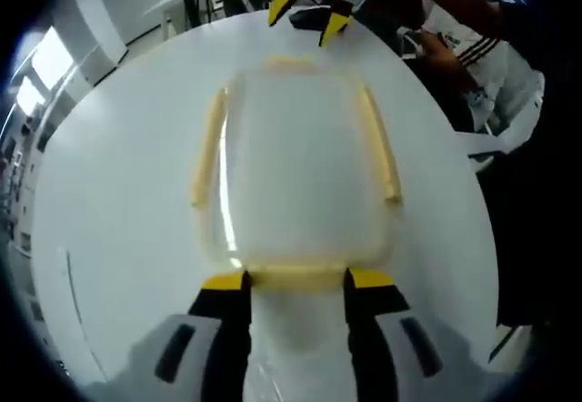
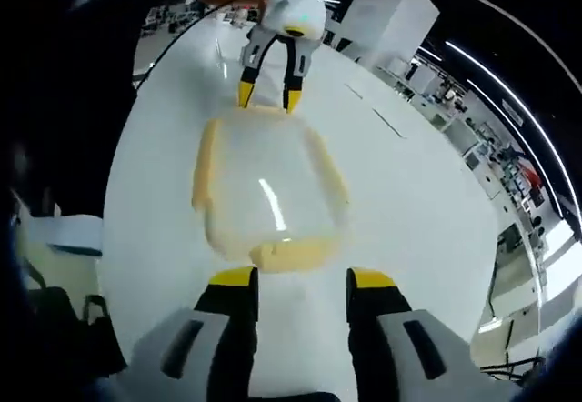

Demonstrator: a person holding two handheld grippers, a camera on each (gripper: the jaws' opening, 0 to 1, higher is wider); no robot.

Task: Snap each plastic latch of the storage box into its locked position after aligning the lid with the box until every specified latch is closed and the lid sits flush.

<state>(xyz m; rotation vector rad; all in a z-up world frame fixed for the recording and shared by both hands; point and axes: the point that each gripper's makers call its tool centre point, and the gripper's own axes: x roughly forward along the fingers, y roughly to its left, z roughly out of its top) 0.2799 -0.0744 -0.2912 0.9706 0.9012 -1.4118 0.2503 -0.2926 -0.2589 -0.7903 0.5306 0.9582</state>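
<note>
The clear storage box (image 1: 296, 170) sits on the white worktop (image 1: 118, 193) between the two tools. The left tool (image 1: 297, 279), jaws spread, flanks the near yellow latch (image 1: 296, 277). The right tool (image 2: 301, 277), also spread, faces the opposite latch (image 2: 289, 255). The lid's seating is hard to judge through the blur.

The right gripper (image 2: 297, 284), jaws apart, faces the storage box (image 2: 268, 188) on the white table (image 2: 409, 229); left gripper (image 2: 269, 97) opposite.
</note>
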